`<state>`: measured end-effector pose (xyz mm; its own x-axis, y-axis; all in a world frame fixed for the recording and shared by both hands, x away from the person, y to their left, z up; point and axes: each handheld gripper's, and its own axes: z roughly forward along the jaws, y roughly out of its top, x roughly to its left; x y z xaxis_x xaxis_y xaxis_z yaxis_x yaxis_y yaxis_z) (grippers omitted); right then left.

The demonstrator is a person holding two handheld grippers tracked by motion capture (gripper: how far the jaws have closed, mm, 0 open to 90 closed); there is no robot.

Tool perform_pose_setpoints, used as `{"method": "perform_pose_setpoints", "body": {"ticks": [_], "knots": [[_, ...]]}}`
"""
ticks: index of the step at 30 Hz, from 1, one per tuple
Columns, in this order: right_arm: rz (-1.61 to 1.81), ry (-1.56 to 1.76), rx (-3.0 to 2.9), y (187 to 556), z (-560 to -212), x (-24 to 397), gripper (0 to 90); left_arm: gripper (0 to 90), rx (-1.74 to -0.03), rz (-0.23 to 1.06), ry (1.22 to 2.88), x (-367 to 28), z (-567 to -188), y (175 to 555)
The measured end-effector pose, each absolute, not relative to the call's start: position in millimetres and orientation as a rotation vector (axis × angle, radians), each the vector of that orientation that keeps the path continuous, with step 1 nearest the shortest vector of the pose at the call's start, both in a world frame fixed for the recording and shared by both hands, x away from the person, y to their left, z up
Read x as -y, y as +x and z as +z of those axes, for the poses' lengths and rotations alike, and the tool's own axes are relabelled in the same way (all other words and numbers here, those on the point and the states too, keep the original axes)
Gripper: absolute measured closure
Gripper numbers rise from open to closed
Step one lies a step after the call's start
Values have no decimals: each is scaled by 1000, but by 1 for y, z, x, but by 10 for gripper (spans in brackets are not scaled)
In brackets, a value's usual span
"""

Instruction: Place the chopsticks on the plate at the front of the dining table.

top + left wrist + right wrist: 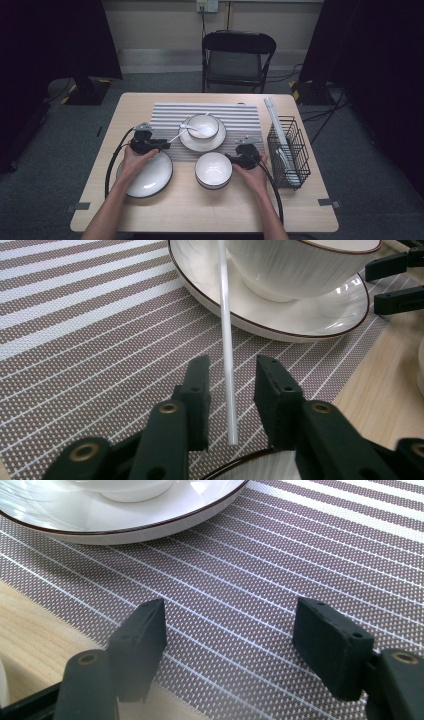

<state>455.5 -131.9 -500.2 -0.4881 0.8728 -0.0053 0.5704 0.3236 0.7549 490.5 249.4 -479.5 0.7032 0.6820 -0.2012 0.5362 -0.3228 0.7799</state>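
The left gripper (231, 390) is straddling the spoon handle (226, 340), which is running up the frame toward the bowl (300, 265) (fingers narrowed, not yet pressing), while the right gripper (230, 645) is gaping wide.

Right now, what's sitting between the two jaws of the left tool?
The white spoon handle runs between the left tool jaws, as the left gripper view shows; gaps remain on both sides, with the striped mat underneath.

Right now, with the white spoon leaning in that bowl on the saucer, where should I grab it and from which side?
Grip the spoon near the free end of its handle, coming in from the plate side where the left gripper is. The thin handle slopes out over the bowl rim and saucer above the striped mat, so a jaw fits on each side. The scoop end sits inside the bowl.
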Motion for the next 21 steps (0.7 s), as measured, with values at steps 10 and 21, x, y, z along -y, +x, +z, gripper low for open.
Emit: {"method": "perform_pose_setpoints", "body": {"ticks": [10,21], "knots": [[991,1276,-2182,456,-500,132,292,848,-940,218,2023,-236,-479,493],[992,1276,-2182,456,-500,132,293,828,-925,209,2051,-224,-478,498]]}}
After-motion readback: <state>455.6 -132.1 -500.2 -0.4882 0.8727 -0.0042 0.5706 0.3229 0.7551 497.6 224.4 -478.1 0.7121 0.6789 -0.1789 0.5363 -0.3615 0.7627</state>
